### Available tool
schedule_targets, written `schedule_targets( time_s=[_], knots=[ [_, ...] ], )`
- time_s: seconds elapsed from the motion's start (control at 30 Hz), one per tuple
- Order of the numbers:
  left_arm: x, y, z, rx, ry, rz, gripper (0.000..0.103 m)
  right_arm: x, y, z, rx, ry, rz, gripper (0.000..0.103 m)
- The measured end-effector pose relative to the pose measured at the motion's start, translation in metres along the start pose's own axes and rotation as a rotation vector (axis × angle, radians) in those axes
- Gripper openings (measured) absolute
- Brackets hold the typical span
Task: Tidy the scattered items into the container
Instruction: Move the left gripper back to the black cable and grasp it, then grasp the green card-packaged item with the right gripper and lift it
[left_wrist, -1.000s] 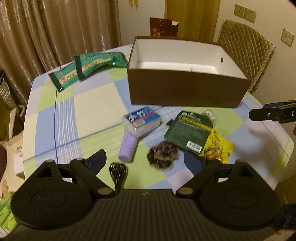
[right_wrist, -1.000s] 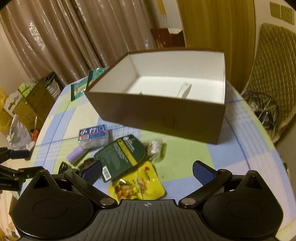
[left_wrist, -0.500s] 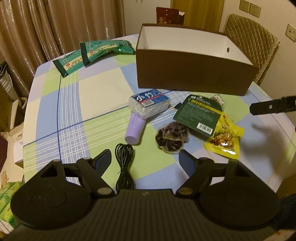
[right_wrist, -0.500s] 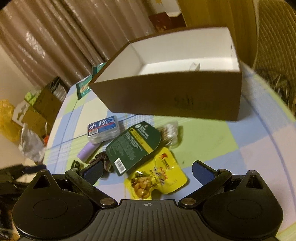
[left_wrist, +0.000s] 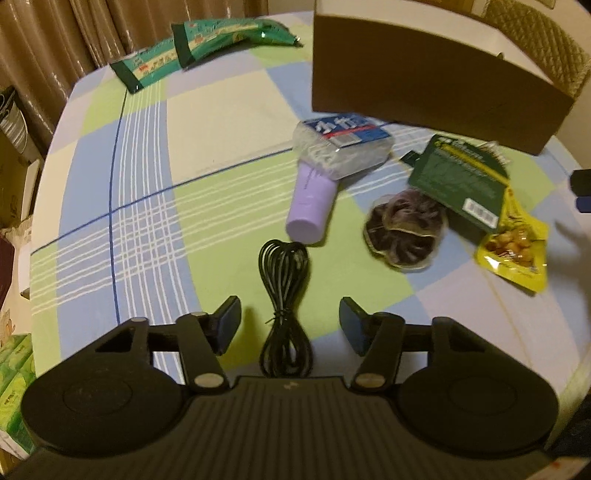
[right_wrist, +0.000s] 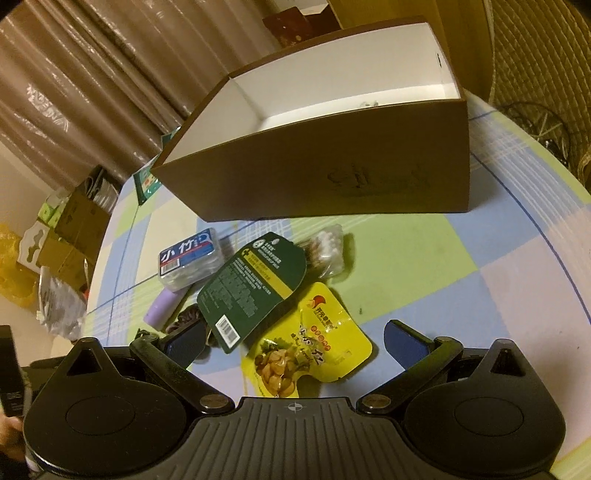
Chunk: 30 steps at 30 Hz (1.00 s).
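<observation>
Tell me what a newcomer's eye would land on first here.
The big brown box at the far side of the checked tablecloth, open and white inside. Next, the clutter before it: a yellow snack pouch half under a dark green packet, and a black cable lying between the open left gripper fingers.

Blue-label pack (right_wrist: 189, 260): "小竹"; other packs' print too small.

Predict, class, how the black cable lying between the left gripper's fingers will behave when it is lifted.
The black cable looks thin and bundled, tied near the middle, so it will probably stay together but droop limply. It seems light. The open left gripper may let loose loops slip out.
</observation>
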<state>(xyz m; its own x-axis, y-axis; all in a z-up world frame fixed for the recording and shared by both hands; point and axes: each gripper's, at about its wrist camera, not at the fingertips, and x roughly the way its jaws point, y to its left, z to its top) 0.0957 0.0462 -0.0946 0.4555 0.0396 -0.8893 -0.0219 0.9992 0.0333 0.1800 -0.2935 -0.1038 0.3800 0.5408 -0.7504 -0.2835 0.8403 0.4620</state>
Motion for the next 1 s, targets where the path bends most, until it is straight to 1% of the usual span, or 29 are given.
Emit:
schedule_targets(
  time_s=[0.03,0.1,0.17,0.23,0.27,0.3,0.33,0.37,0.4,0.43,0.57,0.7,0.73,0.77,0.8,0.83,0.9,0.97,1.0],
  knots=[
    [0.004,0.001,0.000,-0.003,0.006,-0.003,0.046,0.000,-0.001,0.000,0.007,0.000,0.001,0.101],
    [0.010,0.003,0.001,-0.009,0.018,-0.006,0.039,0.002,-0.002,0.002,0.021,-0.001,0.005,0.101],
    [0.012,0.006,0.001,-0.021,0.010,-0.020,0.039,0.004,-0.003,0.004,0.039,-0.001,0.021,0.100],
    [0.012,0.008,0.001,-0.027,0.002,-0.028,0.034,0.007,-0.004,0.005,0.060,-0.002,0.051,0.096],
    [0.011,0.008,0.001,-0.026,-0.004,-0.029,0.023,0.009,-0.004,0.005,0.074,0.000,0.073,0.092],
    [0.010,0.009,0.001,-0.027,-0.007,-0.032,0.018,0.012,-0.005,0.005,0.091,0.004,0.097,0.087],
    [0.010,0.010,0.000,-0.034,-0.007,-0.035,0.018,0.016,-0.005,0.005,0.109,0.008,0.121,0.082],
    [0.009,0.012,-0.002,-0.043,-0.008,-0.036,0.018,0.020,-0.005,0.005,0.125,0.011,0.143,0.078],
    [0.008,0.013,-0.003,-0.052,-0.008,-0.035,0.018,0.025,-0.006,0.005,0.145,0.017,0.168,0.072],
    [0.006,0.015,-0.005,-0.061,-0.007,-0.031,0.018,0.030,-0.007,0.004,0.166,0.022,0.188,0.068],
    [0.000,0.023,-0.014,-0.100,0.001,-0.030,0.018,0.050,-0.015,0.005,0.263,0.035,0.231,0.060],
    [-0.003,0.030,-0.018,-0.129,0.005,-0.029,0.018,0.065,-0.028,0.007,0.345,0.023,0.252,0.057],
    [-0.003,0.031,-0.018,-0.135,0.005,-0.032,0.018,0.069,-0.032,0.008,0.365,0.019,0.260,0.055],
    [-0.003,0.032,-0.017,-0.142,0.006,-0.034,0.018,0.073,-0.035,0.009,0.384,0.018,0.274,0.051],
    [-0.002,0.032,-0.017,-0.145,0.006,-0.034,0.018,0.078,-0.037,0.009,0.398,0.022,0.290,0.041],
    [-0.002,0.032,-0.017,-0.145,0.007,-0.033,0.018,0.082,-0.039,0.009,0.411,0.030,0.309,0.027],
    [-0.002,0.030,-0.017,-0.140,0.007,-0.028,0.018,0.085,-0.041,0.009,0.427,0.040,0.345,0.008],
    [-0.002,0.030,-0.017,-0.140,0.007,-0.026,0.018,0.081,-0.042,0.011,0.436,0.018,0.386,0.001],
    [-0.002,0.030,-0.017,-0.141,0.007,-0.026,0.018,0.078,-0.040,0.013,0.424,0.006,0.398,0.000]
  ],
)
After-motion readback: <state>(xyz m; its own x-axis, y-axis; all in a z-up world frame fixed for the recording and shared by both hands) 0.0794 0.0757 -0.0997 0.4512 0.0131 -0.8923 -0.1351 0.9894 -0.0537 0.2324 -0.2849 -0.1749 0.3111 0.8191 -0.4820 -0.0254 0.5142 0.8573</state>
